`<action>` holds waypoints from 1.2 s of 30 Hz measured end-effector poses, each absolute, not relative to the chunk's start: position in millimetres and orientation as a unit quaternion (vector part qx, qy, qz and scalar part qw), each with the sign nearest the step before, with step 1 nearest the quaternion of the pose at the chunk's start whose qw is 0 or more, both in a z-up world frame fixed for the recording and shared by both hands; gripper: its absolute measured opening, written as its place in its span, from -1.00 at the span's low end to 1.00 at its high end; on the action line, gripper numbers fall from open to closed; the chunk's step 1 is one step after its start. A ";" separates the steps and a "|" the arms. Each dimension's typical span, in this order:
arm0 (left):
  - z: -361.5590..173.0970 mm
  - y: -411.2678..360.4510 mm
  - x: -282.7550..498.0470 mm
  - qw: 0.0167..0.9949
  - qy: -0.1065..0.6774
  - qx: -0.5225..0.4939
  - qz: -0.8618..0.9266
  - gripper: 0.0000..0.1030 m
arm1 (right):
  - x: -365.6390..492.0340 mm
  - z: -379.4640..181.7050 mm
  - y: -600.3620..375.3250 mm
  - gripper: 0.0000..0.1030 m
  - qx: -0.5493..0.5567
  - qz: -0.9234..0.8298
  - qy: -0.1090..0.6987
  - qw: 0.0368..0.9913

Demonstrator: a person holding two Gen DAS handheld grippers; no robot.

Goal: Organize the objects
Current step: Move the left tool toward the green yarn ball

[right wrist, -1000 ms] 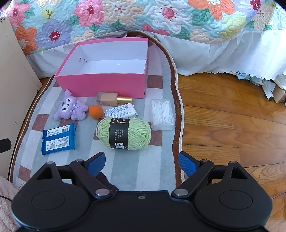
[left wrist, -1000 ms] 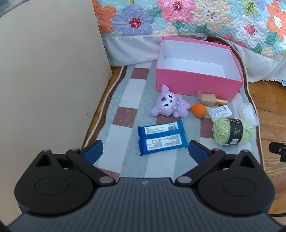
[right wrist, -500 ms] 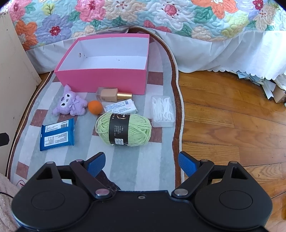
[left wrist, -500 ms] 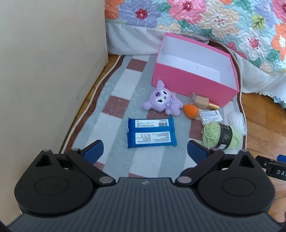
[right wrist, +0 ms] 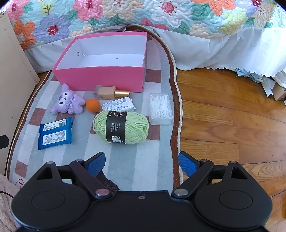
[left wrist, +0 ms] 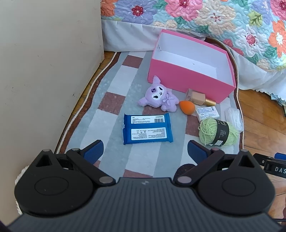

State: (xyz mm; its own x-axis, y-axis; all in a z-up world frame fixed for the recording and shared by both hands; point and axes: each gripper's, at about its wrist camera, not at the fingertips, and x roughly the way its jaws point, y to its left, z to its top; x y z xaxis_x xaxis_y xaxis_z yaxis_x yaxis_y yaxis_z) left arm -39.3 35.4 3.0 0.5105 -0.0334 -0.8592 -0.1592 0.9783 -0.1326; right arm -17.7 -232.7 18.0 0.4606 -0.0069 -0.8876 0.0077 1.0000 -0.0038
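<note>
Wooden flooring runs under a bed draped in a floral quilt, and a checked rug lies on it, its far end tucked against the bed skirt.

At the rug's far end stands the pink box, open-topped and showing nothing inside; it looks meant to receive everything laid out in front of it. By that judgement the organizing has not begun.

Toward the rug's middle lies the green yarn ball, nearest the right gripper. Near the rug's left edge is the blue wipes pack, flat and label up, directly ahead of the left gripper. The purple plush sits just before the box's near wall, and the clear floss-pick case lies by the rug's right edge. A foundation bottle rests on its side, touching or nearly touching the box wall. Just beside it are a white packet and the orange sponge.

Both grippers hover over the rug's near end, spread wide and carrying nothing, each seemingly lined up for the item closest to it.
</note>
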 end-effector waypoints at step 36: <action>34.7 15.7 -52.6 0.877 0.474 -0.077 0.009 0.98 | -26.8 32.9 -231.0 0.77 -0.010 0.017 0.515 0.857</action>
